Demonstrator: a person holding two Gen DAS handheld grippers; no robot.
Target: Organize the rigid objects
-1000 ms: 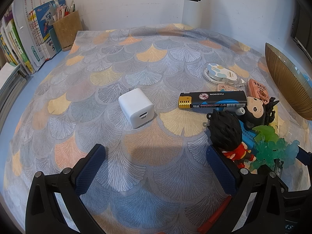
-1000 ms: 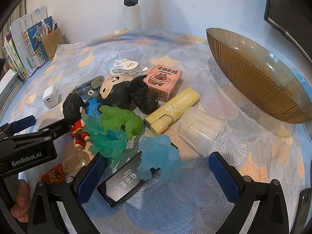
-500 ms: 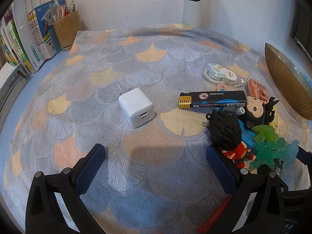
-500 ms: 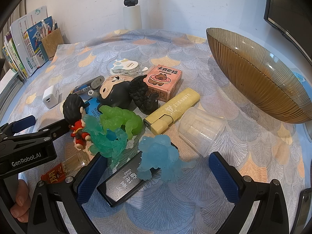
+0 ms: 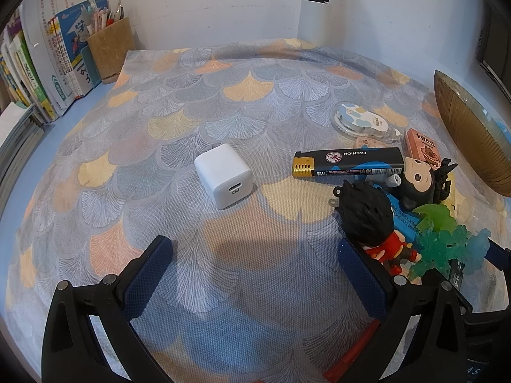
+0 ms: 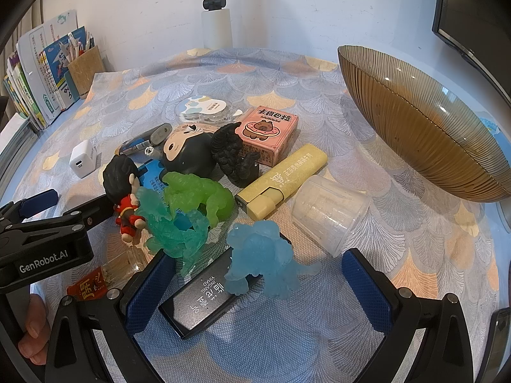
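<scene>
A white charger cube (image 5: 223, 175) lies ahead of my open, empty left gripper (image 5: 255, 268); it also shows in the right wrist view (image 6: 83, 162). A black lighter (image 5: 348, 162) lies to its right. A heap of small things sits before my open, empty right gripper (image 6: 258, 284): a blue translucent figure (image 6: 262, 258) on a black box (image 6: 204, 300), green figure (image 6: 198, 194), red-suited doll (image 6: 123, 188), black monkey doll (image 6: 188, 153), pink box (image 6: 268, 134), yellow highlighter (image 6: 284, 178), clear cup (image 6: 329, 217). The left gripper (image 6: 41, 223) shows at the left there.
A brown ribbed glass bowl (image 6: 415, 127) stands at the right. Books (image 5: 38, 73) and a pen holder (image 5: 110, 48) line the far left. A white post (image 6: 217, 12) stands at the back wall. A correction tape (image 5: 364, 123) lies behind the lighter.
</scene>
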